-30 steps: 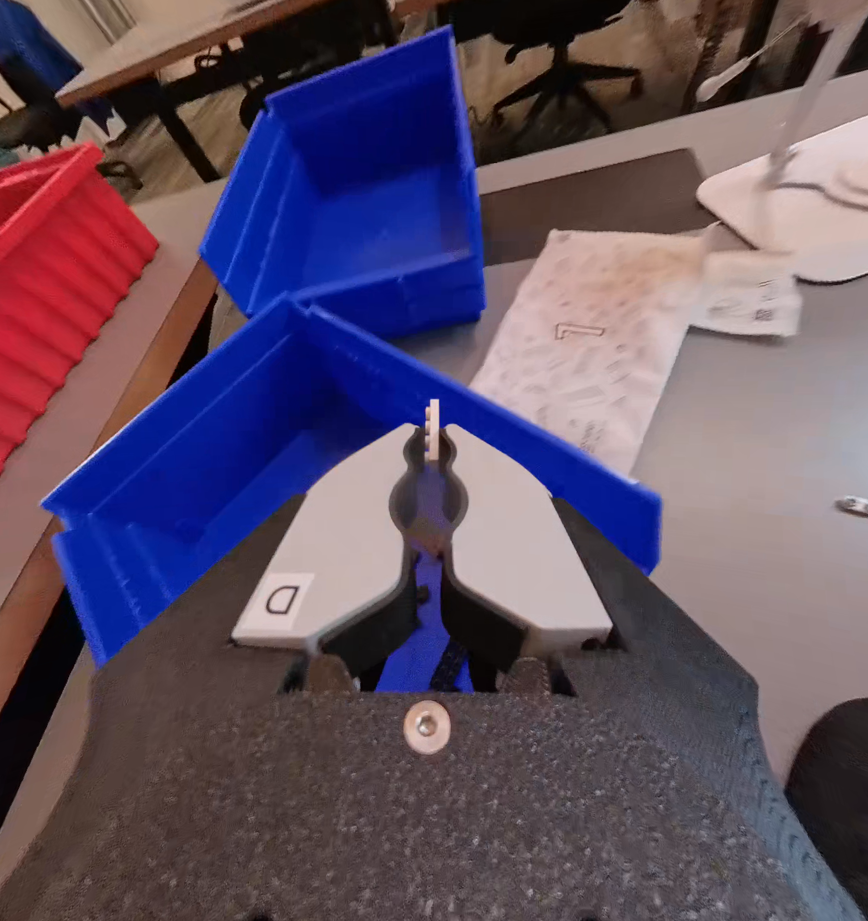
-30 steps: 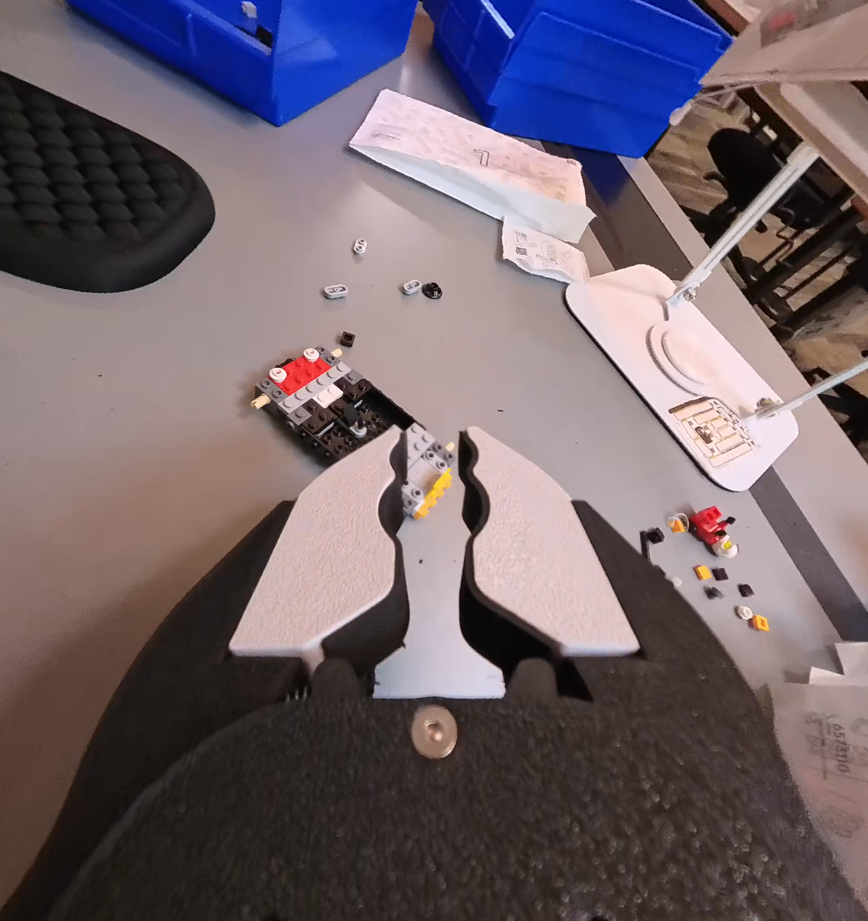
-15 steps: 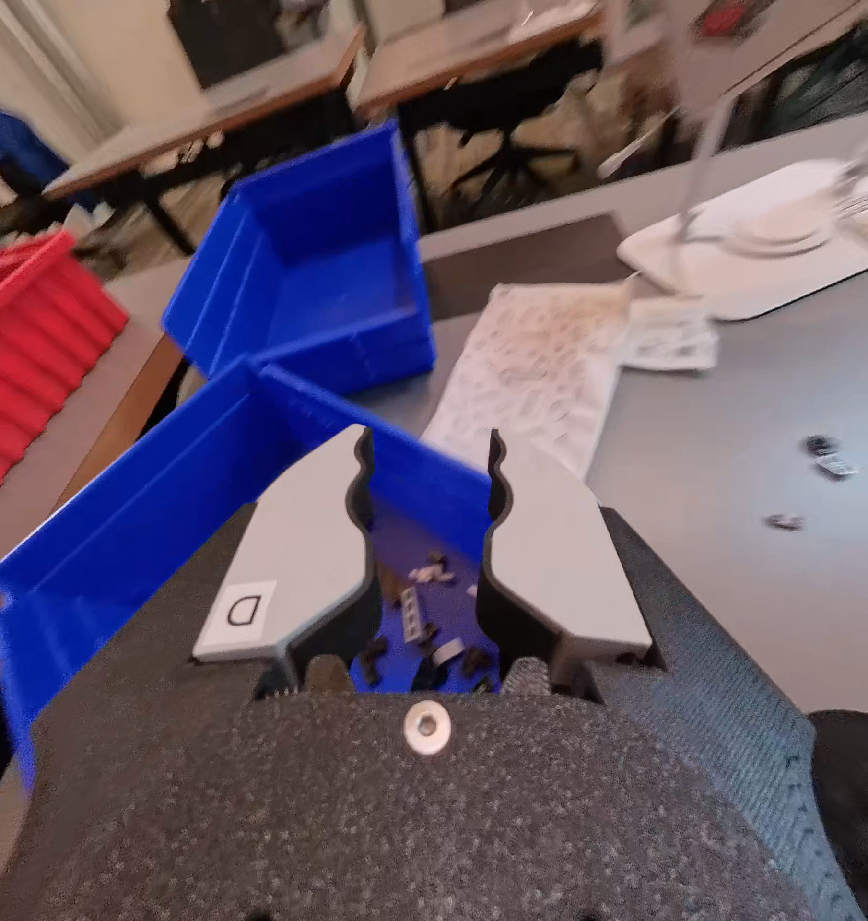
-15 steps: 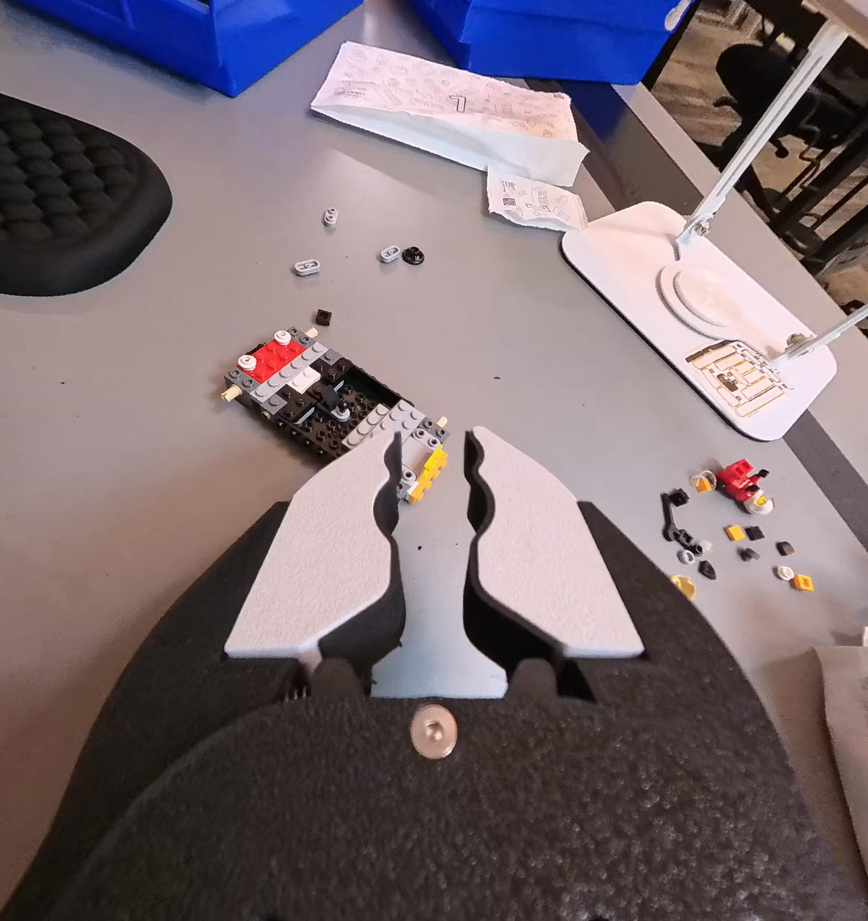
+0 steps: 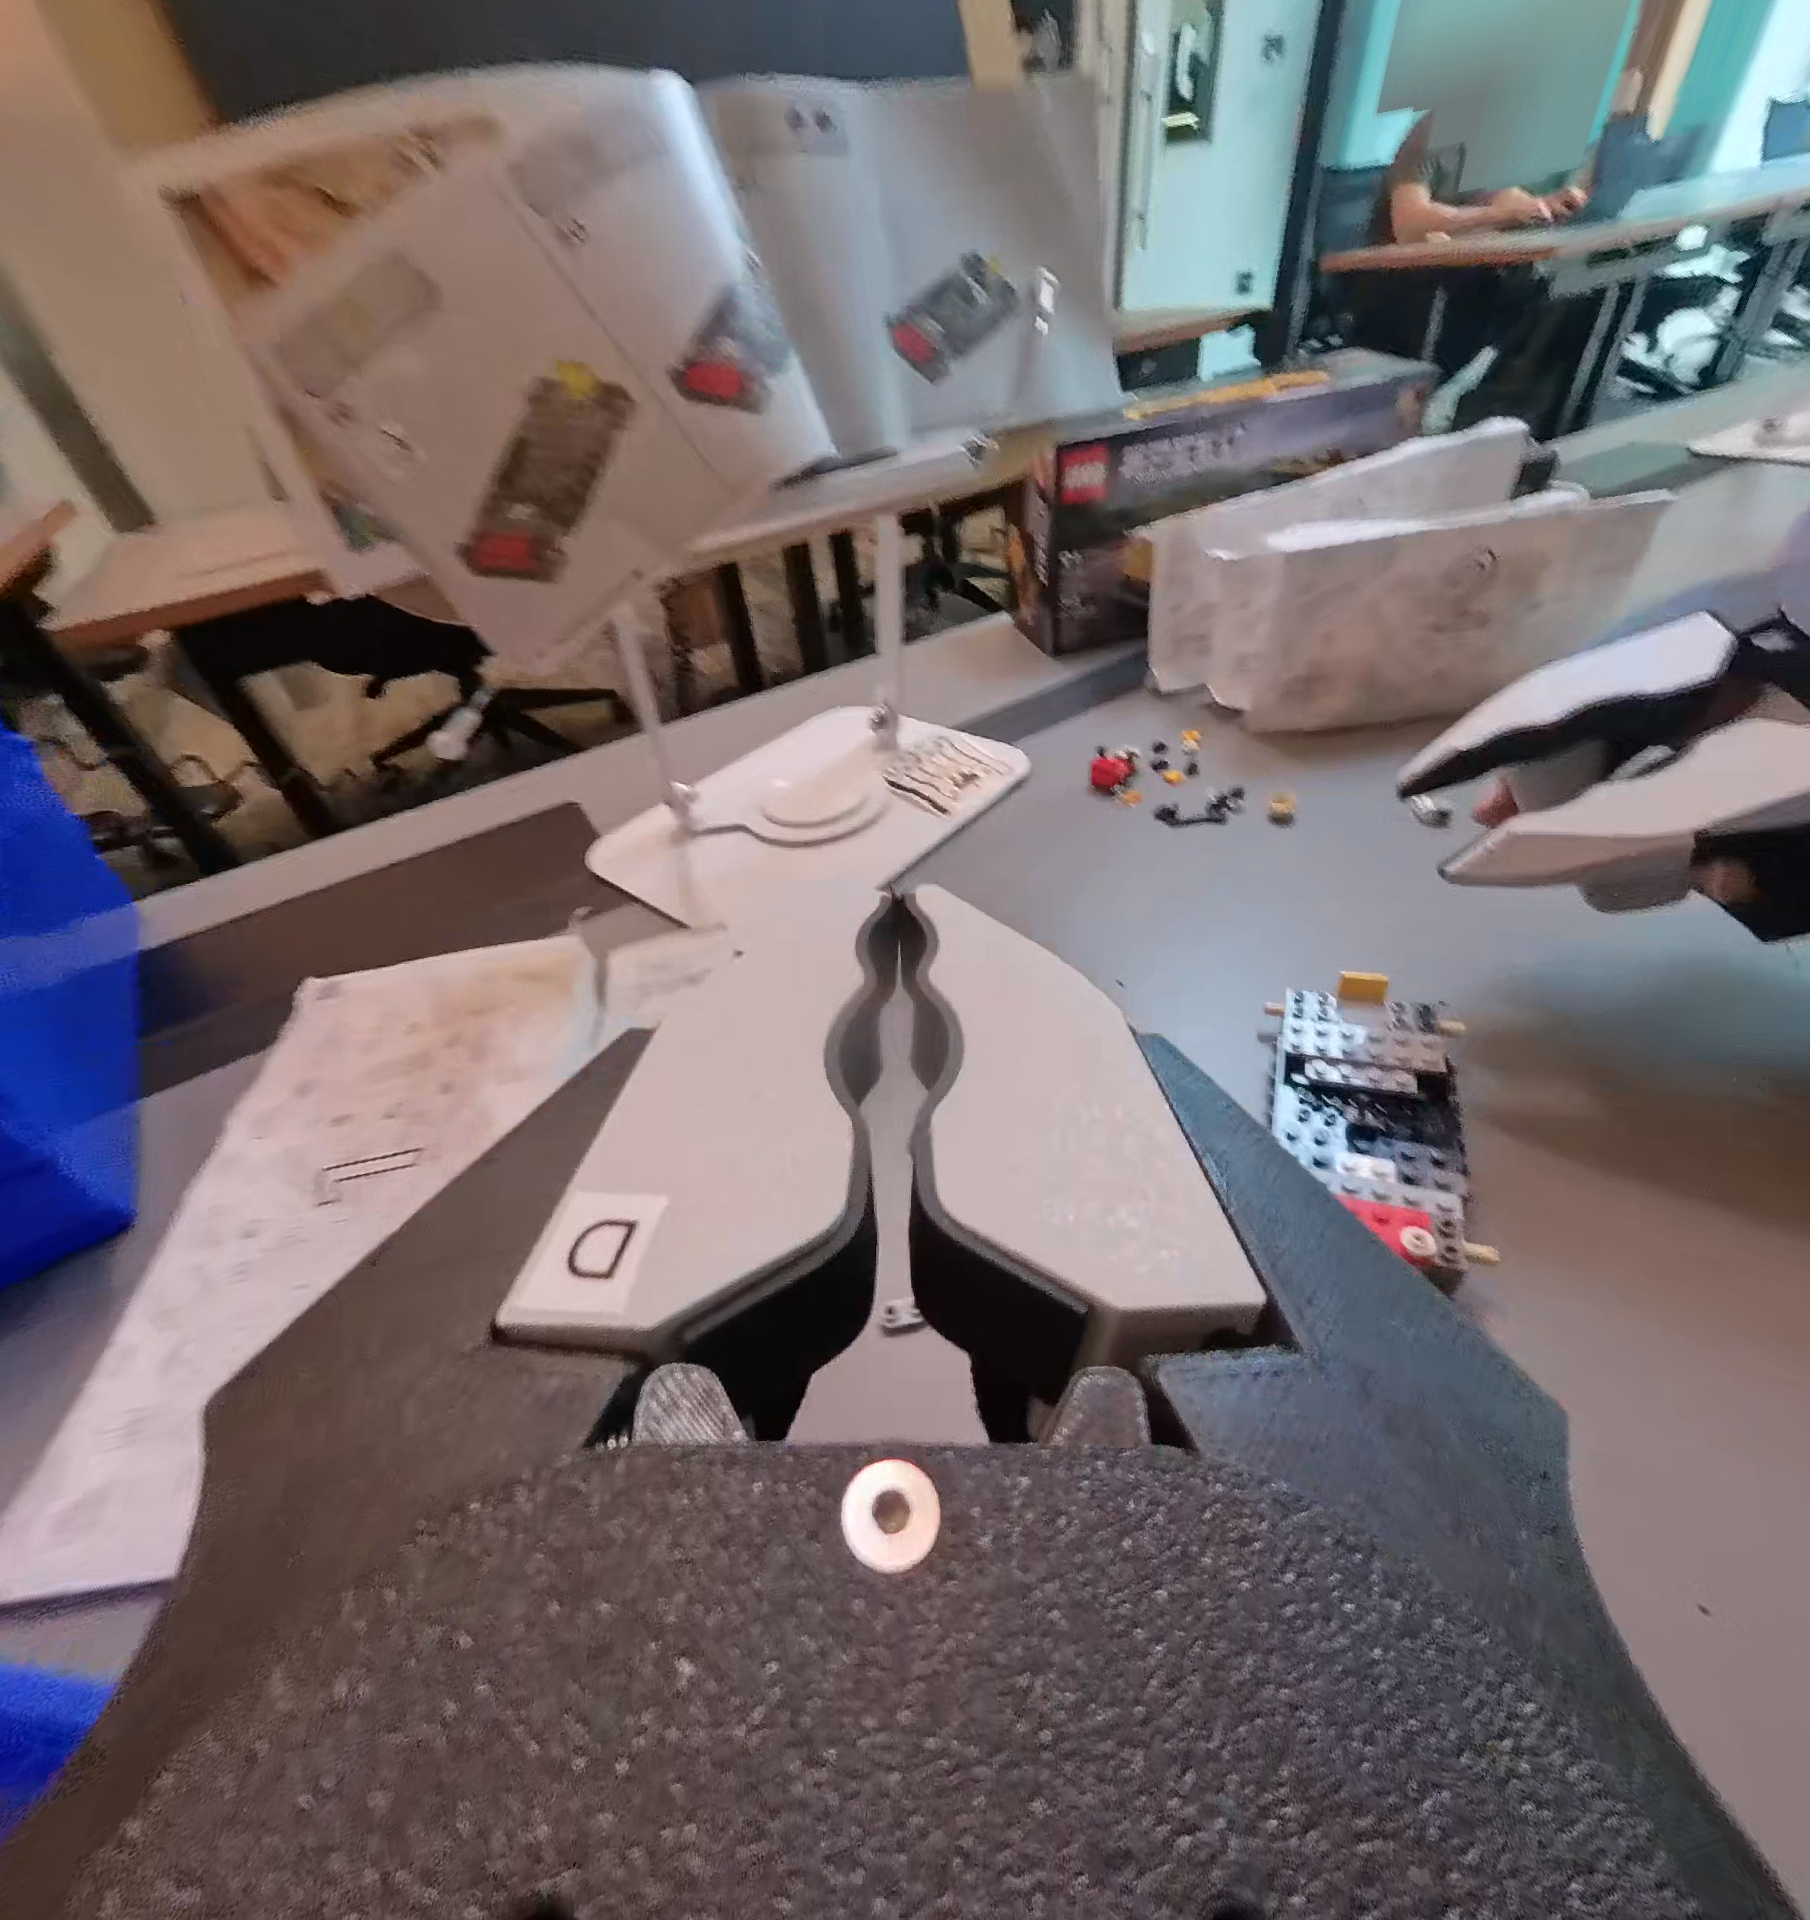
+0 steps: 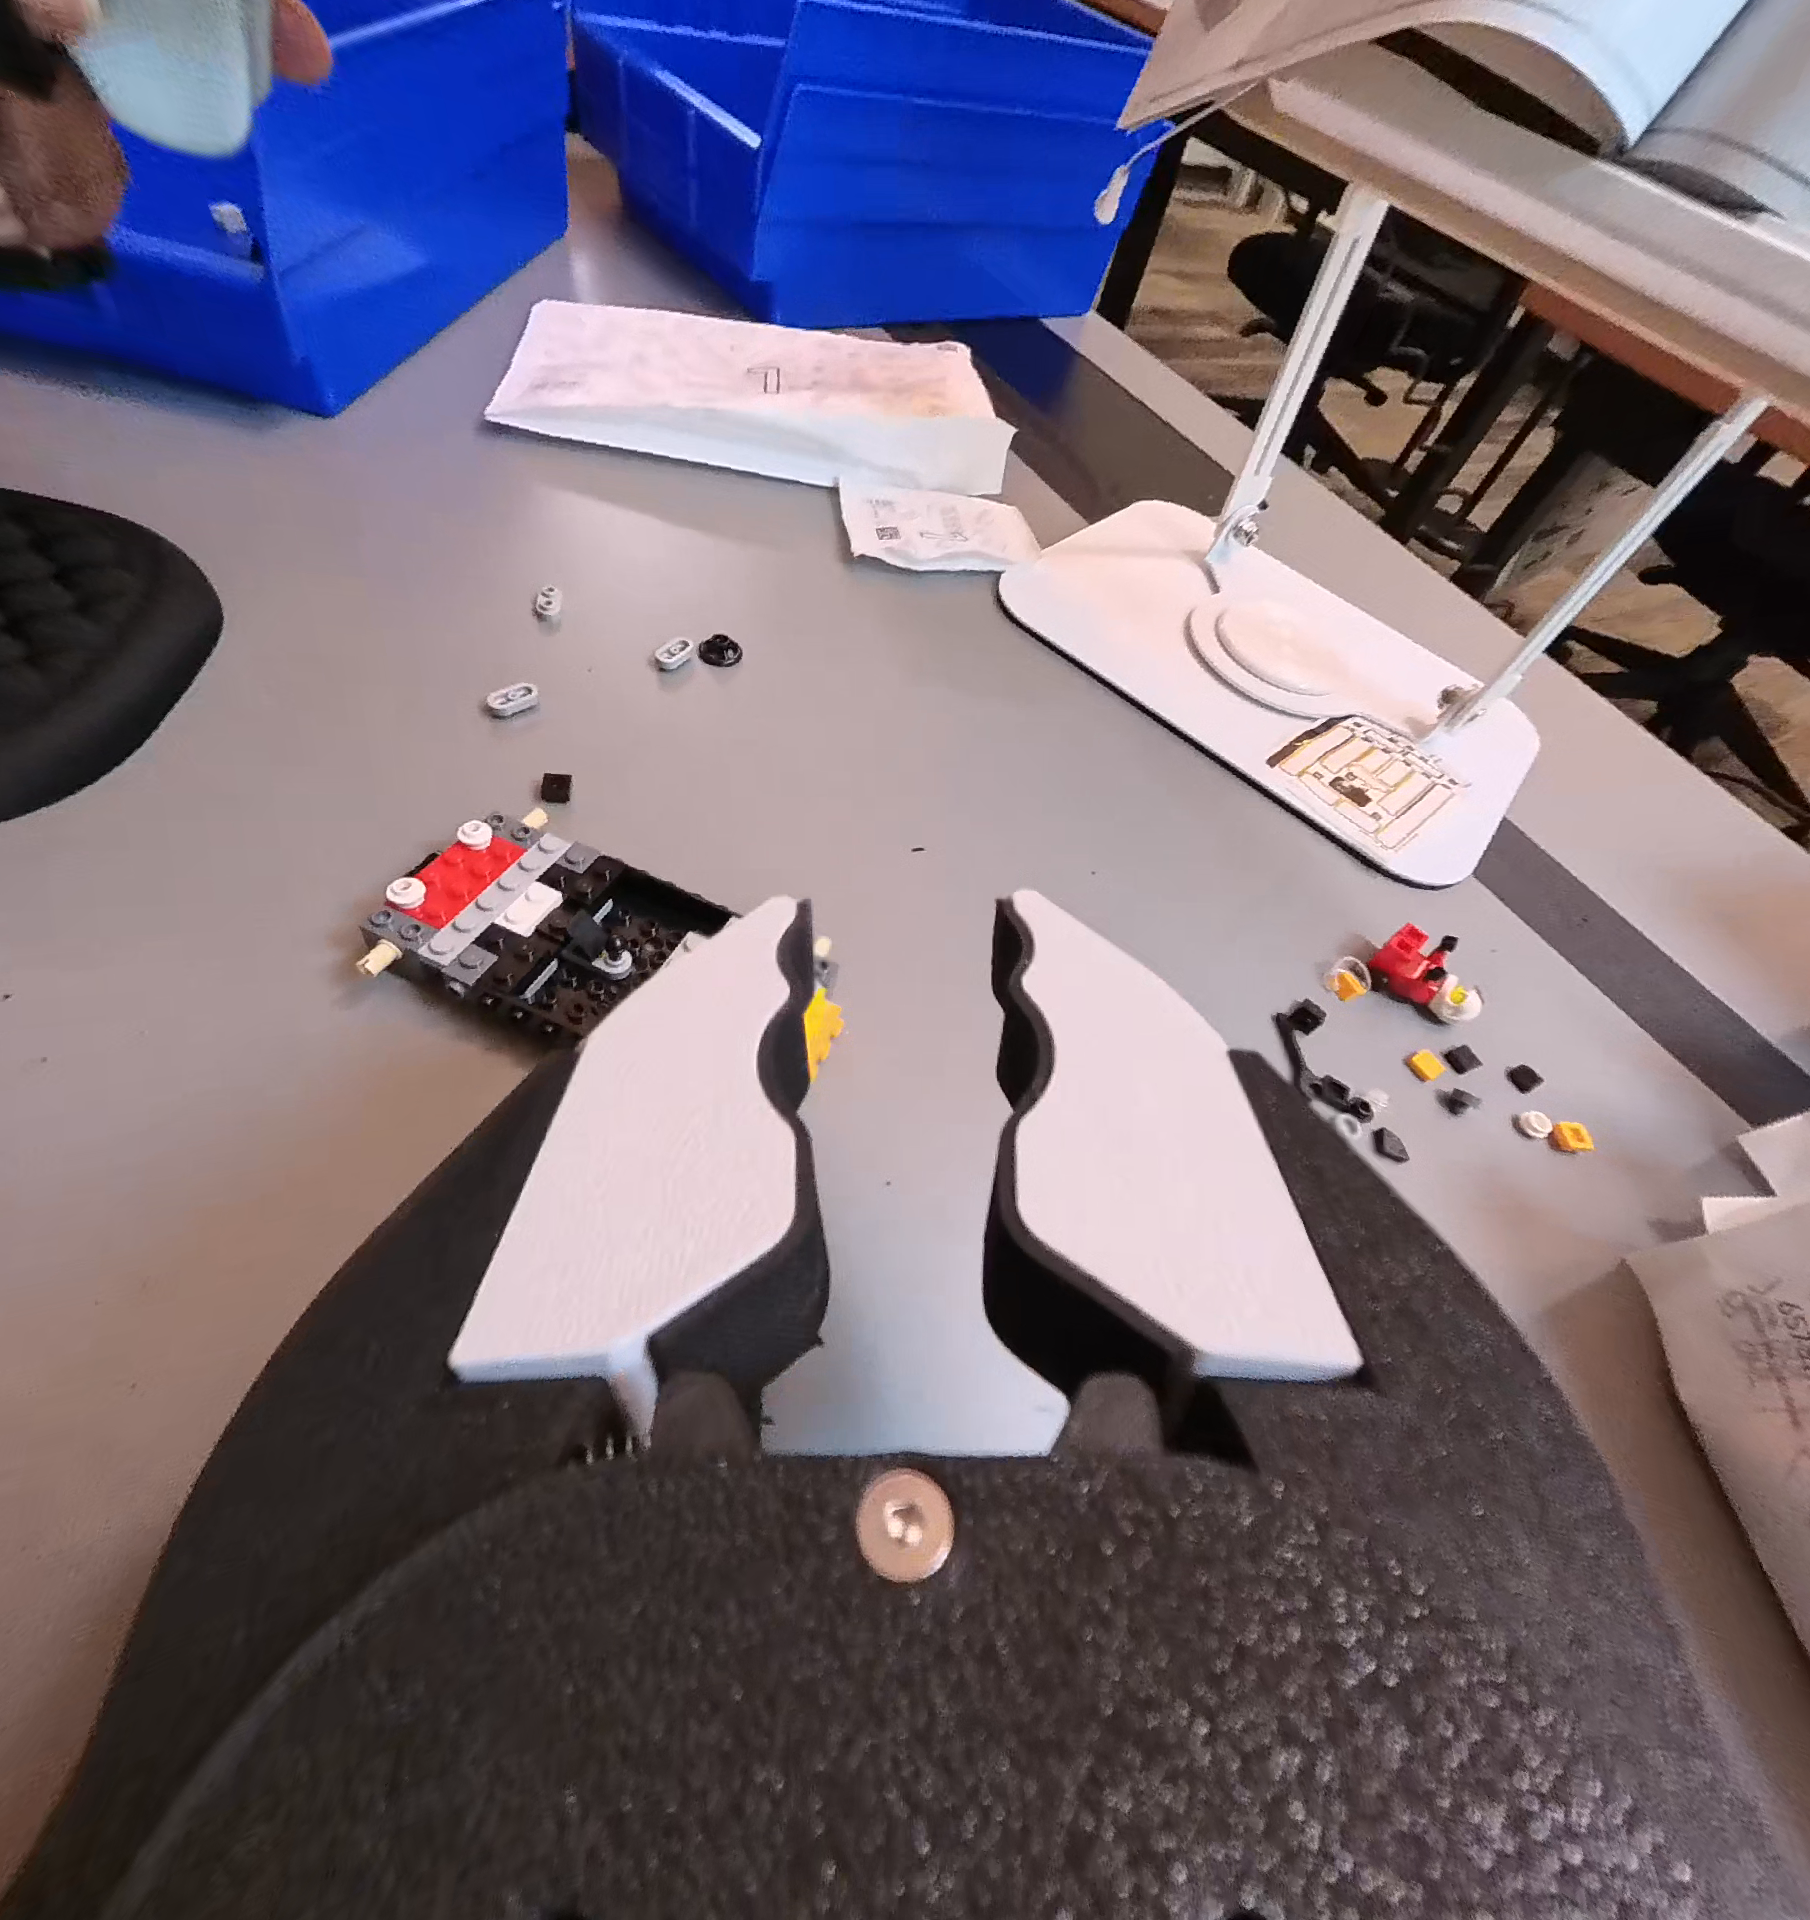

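Note:
My left gripper [image 5: 896, 896] is shut with nothing between its pads, held above the grey table [image 5: 1244, 935]. It points towards the white stand base [image 5: 807, 810]. A flat brick build [image 5: 1368, 1122] of black, grey, white and red pieces lies to its right. My right gripper [image 6: 901, 914] is open and empty just above the table. The same build [image 6: 506, 914] lies at its left, and the build's yellow end [image 6: 821, 1029] peeks out beside the left finger [image 6: 672, 1091] without being gripped. The right gripper also shows open in the left wrist view [image 5: 1441, 821].
Blue bins [image 6: 361, 208] [image 6: 932, 156] stand at the back, with a white paper bag [image 6: 745, 395] before them. A stand base [image 6: 1275, 665] carries a booklet [image 5: 527, 364]. Small loose pieces [image 6: 1420, 1039] [image 6: 511, 699] lie about. A black pad [image 6: 39, 644] is at left. One gripper's finger ends stand about 20 centimeters off the other's.
The left gripper opened over the blue bin, dropped its small white piece, then shut on air and swung right. The right jaws widened and shifted right off the build's grey and yellow end.

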A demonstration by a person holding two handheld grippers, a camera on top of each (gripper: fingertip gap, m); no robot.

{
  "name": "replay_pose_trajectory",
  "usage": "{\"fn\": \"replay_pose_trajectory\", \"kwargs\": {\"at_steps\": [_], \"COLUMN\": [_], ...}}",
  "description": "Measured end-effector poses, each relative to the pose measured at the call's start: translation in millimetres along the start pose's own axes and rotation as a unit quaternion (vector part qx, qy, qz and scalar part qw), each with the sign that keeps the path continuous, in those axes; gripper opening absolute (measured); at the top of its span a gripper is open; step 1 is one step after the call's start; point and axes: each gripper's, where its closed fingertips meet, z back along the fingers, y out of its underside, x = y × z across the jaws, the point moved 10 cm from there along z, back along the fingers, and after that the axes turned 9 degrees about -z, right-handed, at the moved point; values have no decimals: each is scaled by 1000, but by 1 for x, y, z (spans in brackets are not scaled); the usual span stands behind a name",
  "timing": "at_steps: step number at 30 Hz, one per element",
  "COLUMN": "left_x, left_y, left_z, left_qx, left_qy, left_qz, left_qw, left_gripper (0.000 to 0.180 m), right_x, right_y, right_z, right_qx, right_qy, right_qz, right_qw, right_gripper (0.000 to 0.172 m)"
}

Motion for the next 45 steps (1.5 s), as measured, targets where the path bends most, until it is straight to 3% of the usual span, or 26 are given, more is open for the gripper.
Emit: {"fn": "replay_pose_trajectory", "kwargs": {"at_steps": [2,7,15,18,24,34,45], "left_x": [-14,-57,-99,-108,-118,-118,-120], "left_y": [7,31,42,42,51,53,53], "left_z": [-12,-42,-67,-75,-83,-79,-78], "left_qx": [25,123,186,202,248,251,248], "left_qy": [50,175,277,288,301,309,303], "left_qz": [-4,-44,-61,-67,-80,-79,-82], "left_qw": [998,976,941,934,917,914,916], "left_gripper": [0,29,57,63,64,61,62], "right_x": [0,4,4,3,2,4,-6], "right_y": [2,15,15,19,22,23,29], "right_z": [-1,-13,-30,-36,-37,-36,-35], "right_qx": [14,94,143,178,177,176,169], "right_qy": [-8,-29,-40,-41,-47,-52,-88], "right_qz": [-6,-21,-91,-107,-119,-137,-236], "right_qw": [1000,995,985,977,976,973,953], "right_gripper": [33,32,14,11,6,4,4]}}
